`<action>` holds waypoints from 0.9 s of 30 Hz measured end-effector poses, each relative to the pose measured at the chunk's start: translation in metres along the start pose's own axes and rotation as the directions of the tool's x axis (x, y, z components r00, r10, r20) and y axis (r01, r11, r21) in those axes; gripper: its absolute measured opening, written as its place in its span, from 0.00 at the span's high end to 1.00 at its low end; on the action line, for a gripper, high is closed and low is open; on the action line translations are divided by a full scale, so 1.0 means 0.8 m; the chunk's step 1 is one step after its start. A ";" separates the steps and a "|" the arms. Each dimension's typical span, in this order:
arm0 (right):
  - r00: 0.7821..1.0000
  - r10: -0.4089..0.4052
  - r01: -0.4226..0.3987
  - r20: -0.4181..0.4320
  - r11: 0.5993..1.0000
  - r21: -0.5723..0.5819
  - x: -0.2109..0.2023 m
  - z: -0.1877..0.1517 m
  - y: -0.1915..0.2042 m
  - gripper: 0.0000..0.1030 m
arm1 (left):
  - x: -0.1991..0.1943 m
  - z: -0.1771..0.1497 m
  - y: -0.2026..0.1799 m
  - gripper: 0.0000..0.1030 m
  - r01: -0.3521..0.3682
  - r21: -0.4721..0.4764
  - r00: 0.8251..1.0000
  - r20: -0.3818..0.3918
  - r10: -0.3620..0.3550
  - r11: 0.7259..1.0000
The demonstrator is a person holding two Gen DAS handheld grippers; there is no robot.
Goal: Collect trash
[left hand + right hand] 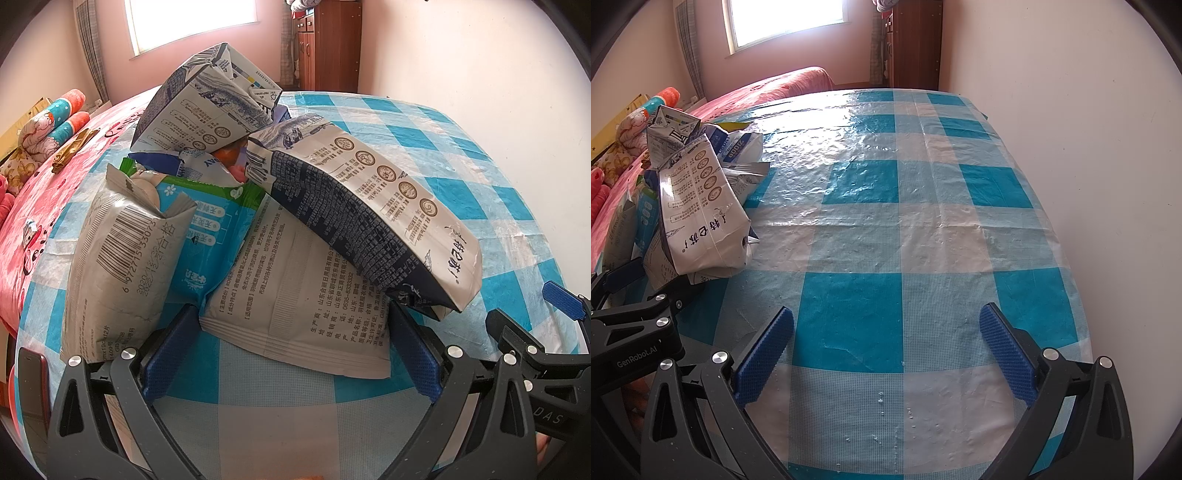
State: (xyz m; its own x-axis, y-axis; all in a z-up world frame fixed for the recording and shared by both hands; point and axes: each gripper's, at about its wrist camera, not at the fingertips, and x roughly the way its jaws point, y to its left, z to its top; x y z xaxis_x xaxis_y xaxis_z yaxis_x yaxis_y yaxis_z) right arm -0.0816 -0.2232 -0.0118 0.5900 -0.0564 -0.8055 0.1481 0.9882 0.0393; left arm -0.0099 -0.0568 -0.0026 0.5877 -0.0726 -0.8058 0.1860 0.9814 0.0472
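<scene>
A heap of trash lies on the blue-checked table [424,122]. It holds a crushed milk carton [362,206] on the right, a second carton [207,99] behind, a flat grey wipes packet [303,288] in front, a blue-green packet [210,229] and a grey packet with a barcode [122,258] on the left. My left gripper [291,325] is open, its blue pads on either side of the flat grey packet's near edge. My right gripper [886,325] is open and empty over bare tablecloth [905,221], right of the heap [698,206]. The left gripper's body [631,325] shows at the right wrist view's left edge.
A bed with a pink cover [40,192] and rolled bedding [55,125] lies left of the table. A white wall [1089,129] runs along the table's right side. A wooden cabinet [328,44] stands at the back. The right gripper's finger [565,299] shows at the right.
</scene>
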 end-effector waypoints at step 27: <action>1.000 0.006 -0.006 -0.014 1.000 -0.014 -0.015 -0.019 0.004 0.04 | -0.021 -0.027 -0.003 0.04 0.020 0.040 1.000 -0.021 -0.019 0.999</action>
State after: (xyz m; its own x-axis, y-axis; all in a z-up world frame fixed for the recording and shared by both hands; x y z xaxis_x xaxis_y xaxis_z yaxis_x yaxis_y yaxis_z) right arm -0.0999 -0.2175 -0.0111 0.5801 -0.0483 -0.8131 0.1329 0.9905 0.0359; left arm -0.0372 -0.0539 -0.0017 0.5677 -0.0873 -0.8186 0.2286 0.9720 0.0549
